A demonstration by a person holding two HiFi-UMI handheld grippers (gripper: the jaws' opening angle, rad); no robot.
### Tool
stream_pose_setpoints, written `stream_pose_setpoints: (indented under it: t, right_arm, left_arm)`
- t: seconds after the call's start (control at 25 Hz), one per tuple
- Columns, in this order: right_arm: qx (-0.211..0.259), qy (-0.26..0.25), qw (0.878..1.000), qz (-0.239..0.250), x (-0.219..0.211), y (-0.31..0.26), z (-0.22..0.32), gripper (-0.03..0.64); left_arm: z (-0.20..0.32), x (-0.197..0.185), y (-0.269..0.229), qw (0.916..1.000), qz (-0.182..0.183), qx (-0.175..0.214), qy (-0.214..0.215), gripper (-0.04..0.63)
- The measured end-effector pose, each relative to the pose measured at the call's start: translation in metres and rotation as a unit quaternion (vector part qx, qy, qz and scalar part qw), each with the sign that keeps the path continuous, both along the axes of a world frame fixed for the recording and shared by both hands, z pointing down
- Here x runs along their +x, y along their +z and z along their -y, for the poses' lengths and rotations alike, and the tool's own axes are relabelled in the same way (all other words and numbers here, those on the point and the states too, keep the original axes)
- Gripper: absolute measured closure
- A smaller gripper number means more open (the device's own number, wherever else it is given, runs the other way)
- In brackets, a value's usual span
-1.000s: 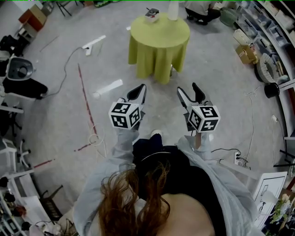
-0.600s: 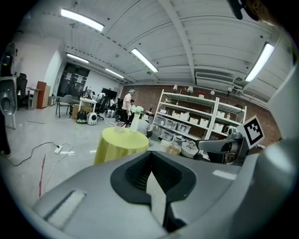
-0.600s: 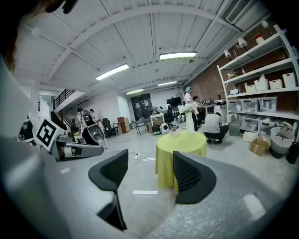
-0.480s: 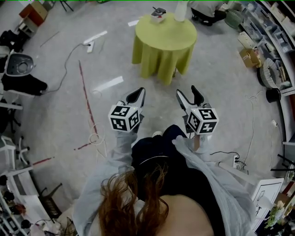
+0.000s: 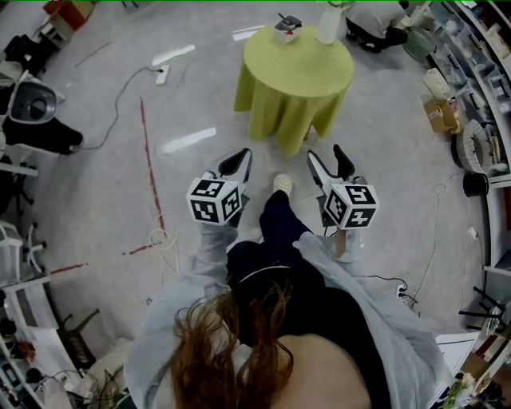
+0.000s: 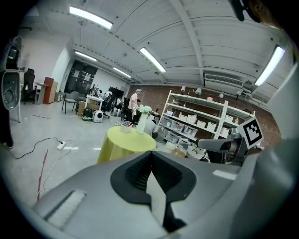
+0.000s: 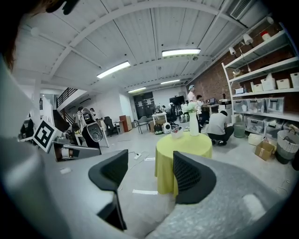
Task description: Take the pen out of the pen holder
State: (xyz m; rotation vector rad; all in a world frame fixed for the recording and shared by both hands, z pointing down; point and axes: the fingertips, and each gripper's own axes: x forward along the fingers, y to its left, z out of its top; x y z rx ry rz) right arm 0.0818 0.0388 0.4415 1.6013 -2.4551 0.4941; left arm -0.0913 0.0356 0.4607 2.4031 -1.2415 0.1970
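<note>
Yellow-green cloth covers the round table (image 5: 295,76), which sits nearer the person than it did a second ago. It has also drifted toward the right side of the head view. On the table's far edge stands the small pen holder (image 5: 287,30), with a white vase (image 5: 328,24) just to its right. The pen cannot be made out separately at this size, and nothing lies on the rest of the tabletop.

Both tools are held on the near side of the table, well short of it and pointing toward it. The left gripper (image 5: 236,162) has its jaws pressed together at the tips, with nothing between them. The right gripper (image 5: 326,156) has its jaws spread wide, and its own view frames the table (image 7: 182,154) and the pen holder (image 7: 176,132) in the empty gap.

A light shoe (image 5: 281,184) now reaches forward between the two grippers, toward the table's near edge. One second ago it was tucked back under the body. The grippers have kept their spacing and jaw state across the three moments.

Left of the table a power strip (image 5: 164,73) lies on the grey floor, its cable trailing away. Beyond the table a person (image 5: 369,16) crouches.
</note>
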Motion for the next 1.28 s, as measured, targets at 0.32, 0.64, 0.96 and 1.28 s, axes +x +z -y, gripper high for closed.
stream_pose_setpoints:
  t: [0.32, 0.64, 0.96, 1.28]
  right_arm:
    - [0.006, -0.017, 1.000, 0.002, 0.005, -0.007, 0.080, 0.322]
    - [0.003, -0.031, 1.000, 0.000, 0.013, -0.012, 0.152, 0.322]
    - [-0.003, -0.043, 0.999, -0.002, 0.021, -0.011, 0.216, 0.322]
    - [-0.009, -0.057, 0.998, -0.004, 0.030, -0.006, 0.275, 0.322]
  left_arm:
    - [0.076, 0.010, -0.013, 0.9998, 0.011, 0.014, -0.007, 0.578]
    - [0.144, 0.020, -0.020, 0.9997, 0.014, 0.013, -0.015, 0.578]
    - [0.205, 0.031, -0.023, 0.9996, 0.016, 0.014, -0.021, 0.578]
    - [0.263, 0.041, -0.018, 0.9993, 0.016, 0.010, -0.033, 0.578]
